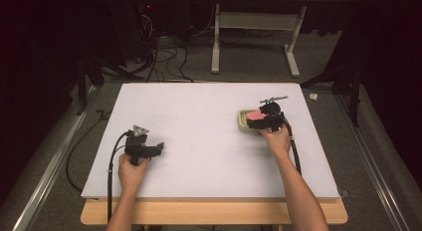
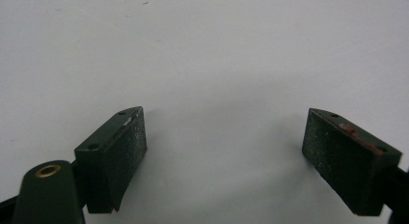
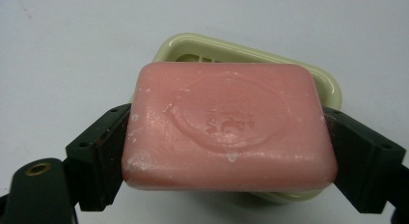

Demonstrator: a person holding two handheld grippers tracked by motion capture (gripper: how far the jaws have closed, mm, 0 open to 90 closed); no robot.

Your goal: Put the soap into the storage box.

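Observation:
A pink bar of soap (image 3: 229, 125) is clamped flat between the jaws of my right gripper (image 3: 226, 151), held just above a pale green soap dish (image 3: 328, 86). In the high view the soap (image 1: 256, 114) and the dish (image 1: 243, 123) sit at the right of the white board, with my right gripper (image 1: 260, 122) over them. My left gripper (image 1: 159, 148) rests at the front left of the board. Its own view shows its pads (image 2: 120, 156) wide apart over bare white surface, and my left gripper (image 2: 224, 151) holds nothing.
The white board (image 1: 199, 131) lies on a wooden table (image 1: 214, 212). Beyond the far edge stand a white table frame (image 1: 254, 37) and loose cables (image 1: 164, 57) on the floor. A metal rail (image 1: 50, 166) runs along the left.

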